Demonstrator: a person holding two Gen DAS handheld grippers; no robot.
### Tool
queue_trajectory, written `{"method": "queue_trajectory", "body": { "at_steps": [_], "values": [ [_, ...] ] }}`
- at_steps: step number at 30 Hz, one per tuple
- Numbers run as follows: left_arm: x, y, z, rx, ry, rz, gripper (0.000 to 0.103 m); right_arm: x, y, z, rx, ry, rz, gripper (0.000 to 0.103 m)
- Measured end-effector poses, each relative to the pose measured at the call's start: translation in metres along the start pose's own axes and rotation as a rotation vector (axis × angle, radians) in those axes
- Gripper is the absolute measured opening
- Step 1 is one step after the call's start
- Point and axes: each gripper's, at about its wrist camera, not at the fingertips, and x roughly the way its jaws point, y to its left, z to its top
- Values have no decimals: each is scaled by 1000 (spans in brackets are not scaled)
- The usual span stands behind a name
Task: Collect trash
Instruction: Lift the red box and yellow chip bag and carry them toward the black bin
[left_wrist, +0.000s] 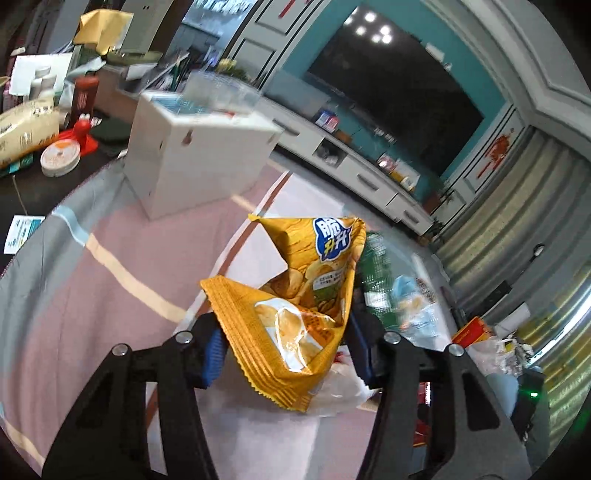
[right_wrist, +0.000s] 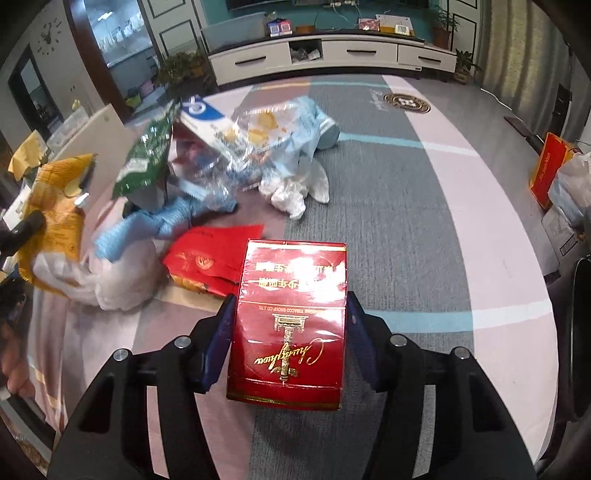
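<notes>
The fingers (left_wrist: 360, 339) of the left gripper (left_wrist: 284, 343) pinched a crumpled yellow chip bag (left_wrist: 295, 306), held clear of the rug (left_wrist: 110, 277). The fingers (right_wrist: 218, 343) of the right gripper (right_wrist: 286, 339) were pressed against the two sides of a red cigarette carton (right_wrist: 291, 321), which stood lengthwise between them above the rug.

Risk assessment, judged from this moment:

- The chip bag was gripped by thin, slippery film near one corner. A quick swing could let the film slide out of the pads, and the bag would drop back among the litter.
- The carton's faces appeared glossy and its far end reached well beyond the pads. A tilt of the wrist could lever it loose.
- The remaining trash lay in a pile (right_wrist: 236, 155) on the rug ahead: a green packet (right_wrist: 146, 162), clear plastic wrap, a blue glove (right_wrist: 147, 229), white tissue (right_wrist: 291, 195) and a red wrapper (right_wrist: 210, 258). With both grippers full, neither could take more until it unloaded.
- No trash receptacle could be identified with certainty; a white box (left_wrist: 184, 158) stood further off in the left view.
</notes>
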Motion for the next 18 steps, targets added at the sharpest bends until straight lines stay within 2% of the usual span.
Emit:
{"method": "queue_trajectory", "body": {
  "at_steps": [6, 18],
  "values": [
    [-26, -13, 4, 15, -55, -52, 56, -17, -1, 4, 5, -54, 3, 58],
    [-46, -38, -1, 58, -68, -142, 56, -43, -3, 8, 14, -126, 22, 58]
  ]
}}
